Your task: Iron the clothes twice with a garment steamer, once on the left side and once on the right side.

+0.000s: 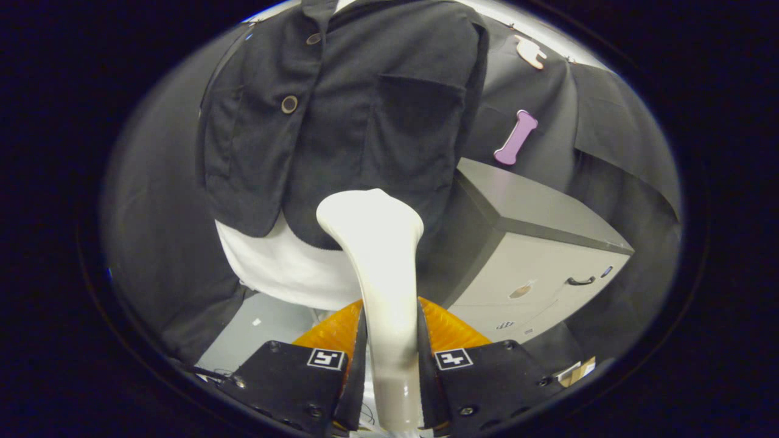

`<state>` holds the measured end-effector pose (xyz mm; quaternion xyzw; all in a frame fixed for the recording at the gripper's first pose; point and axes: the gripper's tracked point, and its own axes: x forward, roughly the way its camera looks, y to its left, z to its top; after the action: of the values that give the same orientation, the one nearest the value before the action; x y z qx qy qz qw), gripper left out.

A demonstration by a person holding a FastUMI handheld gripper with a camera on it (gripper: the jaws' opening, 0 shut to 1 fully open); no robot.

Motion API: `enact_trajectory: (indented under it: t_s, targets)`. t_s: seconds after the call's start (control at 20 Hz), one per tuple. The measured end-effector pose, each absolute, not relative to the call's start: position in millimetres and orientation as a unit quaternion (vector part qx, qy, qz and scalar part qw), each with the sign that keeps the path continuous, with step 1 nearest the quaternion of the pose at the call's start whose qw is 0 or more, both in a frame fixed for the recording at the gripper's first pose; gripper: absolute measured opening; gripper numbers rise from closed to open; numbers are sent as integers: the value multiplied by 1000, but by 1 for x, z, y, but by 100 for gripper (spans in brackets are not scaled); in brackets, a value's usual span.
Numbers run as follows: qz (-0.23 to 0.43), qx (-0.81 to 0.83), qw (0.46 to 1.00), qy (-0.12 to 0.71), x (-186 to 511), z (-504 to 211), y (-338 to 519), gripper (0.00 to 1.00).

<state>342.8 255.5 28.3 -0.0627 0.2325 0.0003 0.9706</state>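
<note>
— Fingers [364, 340] first: what have they got?

— Both are pressed flat against the neck of the steamer [380, 267], one on each side, so my gripper [391, 353] is clamped on it with no gap that I can see. The handle runs up from between them and widens into the head just ahead.

— And where does the head sit against the clothes?

— At the lower hem of the jacket [341, 115], on the panel with the chest pocket [414, 112]. From my view the head overlaps the hem; I cannot tell if it actually touches the cloth or stands a little off it. It leans slightly to one side.

— What else do I need to know about the garment?

— It hangs upright, front closed, with two buttons [289, 104] showing on the other panel. A white shirt [280, 267] hangs out below the hem, beside the steamer's neck.

— Anything near the work?

— A grey cabinet [548, 255] stands just beside the jacket, with a small dark handle [581, 281] on its front. Behind it is the booth's dark cloth wall. Something orange and ribbed [450, 328] lies under the fingers, behind the neck; I cannot say what it is.
</note>
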Motion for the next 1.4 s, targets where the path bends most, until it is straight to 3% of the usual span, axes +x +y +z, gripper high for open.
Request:
enact_trajectory:
  t_s: [0.2, 0.9, 1.4]
  targets:
    - [2, -49, 977, 208, 330, 69, 254, 40]
    - [28, -29, 998, 46, 306, 316, 317, 40]
    - [48, -51, 997, -21, 308, 421, 396, 40]
